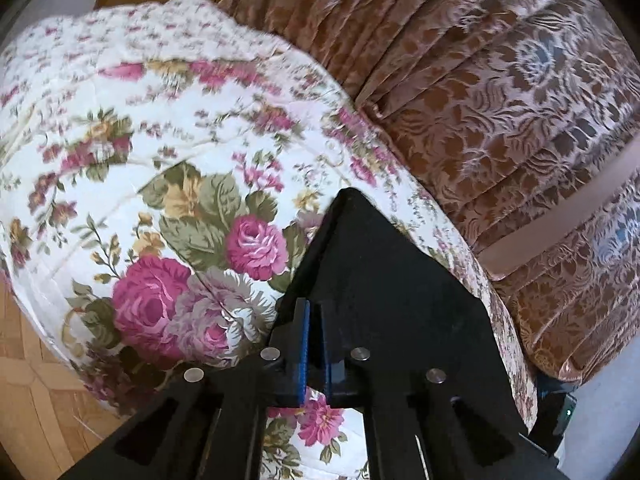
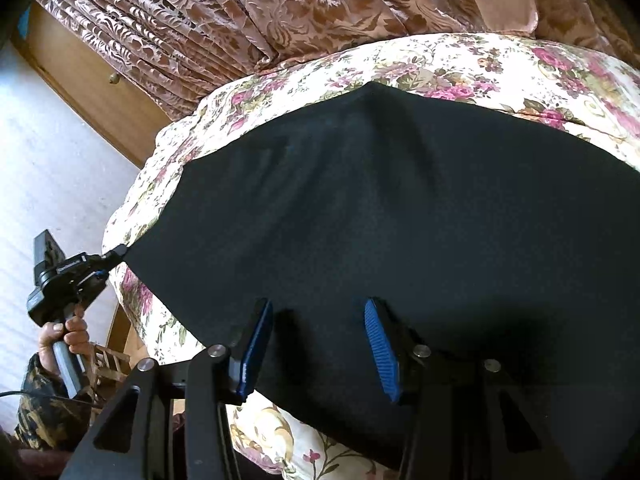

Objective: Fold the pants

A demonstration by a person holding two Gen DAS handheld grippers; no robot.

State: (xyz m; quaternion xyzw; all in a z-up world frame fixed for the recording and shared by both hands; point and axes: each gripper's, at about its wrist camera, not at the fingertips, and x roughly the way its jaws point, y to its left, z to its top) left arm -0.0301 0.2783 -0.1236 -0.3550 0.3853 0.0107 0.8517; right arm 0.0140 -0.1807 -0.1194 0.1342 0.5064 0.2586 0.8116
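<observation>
The black pants (image 2: 380, 216) lie spread over the floral quilt (image 2: 500, 64), and everything else is placed from that quilt. In the right wrist view the dark cloth covers most of the quilt's middle, its far edge rising to a blunt peak just short of the brown patterned curtain (image 2: 280, 12) that hangs behind the quilt, with a strip of flowered fabric left bare between the two. The near edge of the pants runs across the quilt's front, bare quilt showing below it. The right gripper (image 2: 320, 344) hangs over this near part with its blue-padded fingers (image 2: 380, 348) set wide apart, nothing between them. At the quilt's left edge the left gripper (image 2: 114, 256) pinches a drawn-out corner of the pants, a hand (image 2: 68, 332) clasping its handle. In the left wrist view that left gripper (image 1: 314, 344) has its blue pads (image 1: 305, 344) pressed nearly together on the black cloth (image 1: 380, 280), which rises from them in a taut triangle. To the left of it the quilt (image 1: 140, 152) lies uncovered, a broad open stretch; past its left edge is the wooden parquet floor (image 1: 36, 392), and on its right side the curtain (image 1: 500, 100) presses close.
</observation>
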